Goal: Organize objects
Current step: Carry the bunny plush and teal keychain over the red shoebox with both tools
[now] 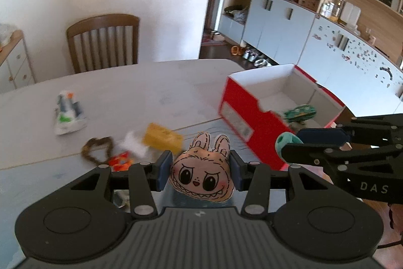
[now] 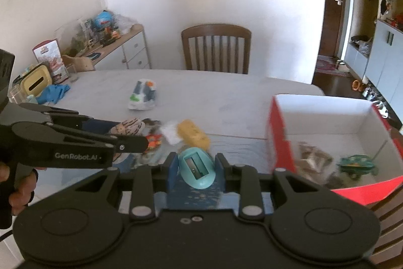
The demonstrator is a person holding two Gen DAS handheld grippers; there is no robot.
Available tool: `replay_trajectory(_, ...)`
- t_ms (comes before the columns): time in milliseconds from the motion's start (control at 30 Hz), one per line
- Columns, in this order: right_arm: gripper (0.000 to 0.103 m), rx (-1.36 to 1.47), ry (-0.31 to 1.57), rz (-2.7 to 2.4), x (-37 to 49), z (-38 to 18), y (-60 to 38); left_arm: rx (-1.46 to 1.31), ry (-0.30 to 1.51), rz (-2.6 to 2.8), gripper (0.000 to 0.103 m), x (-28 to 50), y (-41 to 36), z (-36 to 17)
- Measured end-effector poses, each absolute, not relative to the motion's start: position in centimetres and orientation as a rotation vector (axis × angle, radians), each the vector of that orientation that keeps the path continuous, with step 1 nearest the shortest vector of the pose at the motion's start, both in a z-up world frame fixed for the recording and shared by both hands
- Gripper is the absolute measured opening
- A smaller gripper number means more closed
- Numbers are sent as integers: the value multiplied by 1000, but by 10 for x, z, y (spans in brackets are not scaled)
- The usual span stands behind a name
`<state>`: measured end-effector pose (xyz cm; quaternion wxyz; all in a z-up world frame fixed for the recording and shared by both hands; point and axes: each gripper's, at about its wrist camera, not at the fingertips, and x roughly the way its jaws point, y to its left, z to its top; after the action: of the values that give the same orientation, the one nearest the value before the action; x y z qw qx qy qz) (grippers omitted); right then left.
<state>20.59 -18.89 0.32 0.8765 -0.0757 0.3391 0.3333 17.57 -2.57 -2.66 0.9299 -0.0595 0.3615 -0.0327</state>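
Note:
My left gripper is shut on a tan plush bunny face, held above the table. My right gripper is shut on a teal egg-shaped pencil sharpener. In the left wrist view the right gripper reaches in from the right with the sharpener at its tip. The red shoebox with a white inside stands open at the right; a green toy and some brownish items lie in the shoebox.
On the table lie a yellow sponge-like block, a white scrap, an orange packet, a brown hair tie and a plastic pouch. A wooden chair stands behind. A hand holds the left gripper.

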Motion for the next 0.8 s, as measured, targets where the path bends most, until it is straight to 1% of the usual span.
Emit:
replay_trajectory(433, 30, -122, 680, 627, 247, 7, -287, -63, 751, -133, 47, 224, -132, -24)
replay_trajectory(800, 30, -104, 717, 543, 312, -7, -344, 1, 791, -166, 47, 283, -201, -36)
